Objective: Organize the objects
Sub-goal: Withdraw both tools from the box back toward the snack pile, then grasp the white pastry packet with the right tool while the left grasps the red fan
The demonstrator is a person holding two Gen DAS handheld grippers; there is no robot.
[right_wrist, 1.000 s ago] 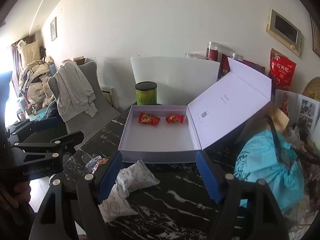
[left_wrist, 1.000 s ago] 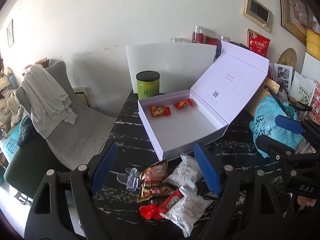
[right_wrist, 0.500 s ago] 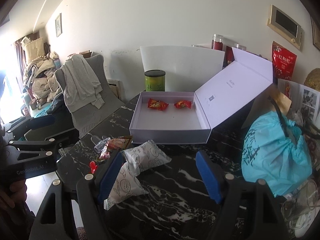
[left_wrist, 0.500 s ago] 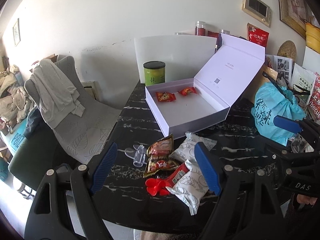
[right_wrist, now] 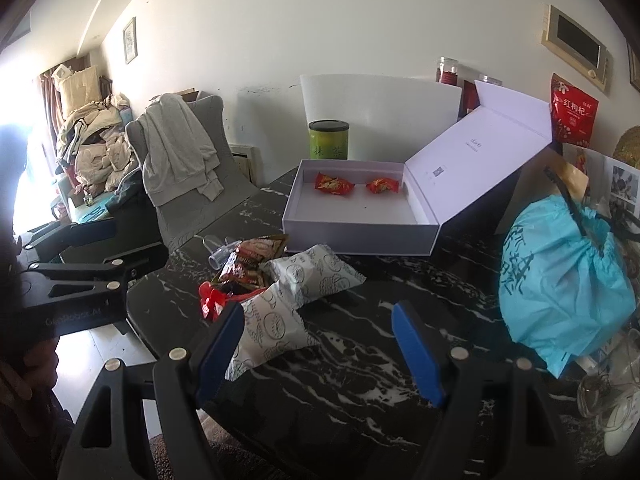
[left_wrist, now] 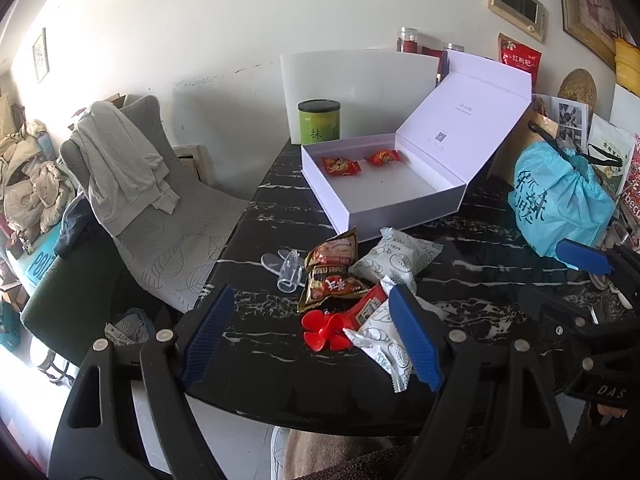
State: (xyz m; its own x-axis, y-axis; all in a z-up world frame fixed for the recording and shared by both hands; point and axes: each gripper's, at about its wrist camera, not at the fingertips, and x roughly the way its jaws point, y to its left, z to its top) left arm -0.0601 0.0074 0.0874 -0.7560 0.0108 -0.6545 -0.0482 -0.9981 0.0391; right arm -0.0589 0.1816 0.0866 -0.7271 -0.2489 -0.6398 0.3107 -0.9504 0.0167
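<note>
While hovering over the near edge of the black marble table (left_wrist: 472, 240), left gripper (left_wrist: 310, 338) spread wide, nothing pinched — the snack pile lying between and just beyond its blue pads. At 12 o'clock from that gripper: a red plastic piece (left_wrist: 320, 330), a red sachet (left_wrist: 366, 307) and two brown-red snack packs (left_wrist: 334, 266) stacked together; a clear plastic cap (left_wrist: 289, 270) at 11 o'clock. Toward 1 o'clock, two white patterned packets — the far one (left_wrist: 400, 256) flat on the table, the near one (left_wrist: 386, 344) partly behind the right-hand pad.

Right gripper (right_wrist: 318, 346) jaws opening, empty between the pads, only bare tabletop inside the gap. Near white packet (right_wrist: 270, 326) touching or overlapped by its left-hand pad at 10 o'clock; the other white packet (right_wrist: 316, 276) at 12 o'clock, clear of the pads. Rest of the pile off at 10 to 11 o'clock.

Farther out at 12 o'clock, an open white box (right_wrist: 360, 236), lid tilted back to the right, holding two red wrapped candies (right_wrist: 334, 184) along its far wall. Behind it a green tin (right_wrist: 329, 140). At 2 o'clock of the right gripper, a bulging blue bag (right_wrist: 560, 280). Beside the table at 10 o'clock, a grey chair (left_wrist: 188, 216) draped with a pale garment.
</note>
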